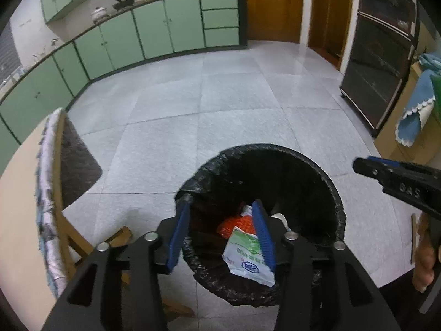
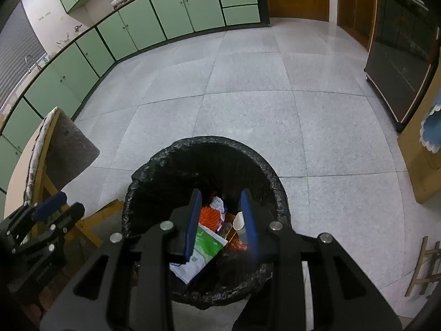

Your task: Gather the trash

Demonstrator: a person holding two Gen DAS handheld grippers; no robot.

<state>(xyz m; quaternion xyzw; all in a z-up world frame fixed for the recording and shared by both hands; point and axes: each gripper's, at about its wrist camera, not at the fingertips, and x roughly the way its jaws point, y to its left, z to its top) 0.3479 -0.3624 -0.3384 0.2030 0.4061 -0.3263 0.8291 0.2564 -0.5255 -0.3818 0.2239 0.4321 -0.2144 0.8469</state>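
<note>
A round bin lined with a black bag [image 1: 336, 201] [image 2: 198, 141] stands on the grey tiled floor. Inside lie a white-and-green packet [image 1: 244, 256] [image 2: 205, 249], orange netting [image 1: 238, 224] [image 2: 209, 216], crumpled white paper [image 2: 217, 202] and a paper cup [image 2: 238, 221]. My left gripper [image 1: 220, 207] hangs over the bin's near left side, jaws wide apart; the packet sits below them, by the right pad, with no grip showing. My right gripper [image 2: 221, 194] is over the bin too, jaws parted, holding nothing. Each gripper shows in the other's view: the right [image 1: 365, 165], the left [image 2: 55, 204].
A round table with a patterned cloth edge [image 1: 46, 193] and wooden legs stands left of the bin. Green cabinets [image 1: 154, 30] line the far wall, and wooden doors [image 1: 271, 5] are behind. A dark glass cabinet [image 1: 377, 63] and a blue cloth [image 1: 416, 110] are at the right.
</note>
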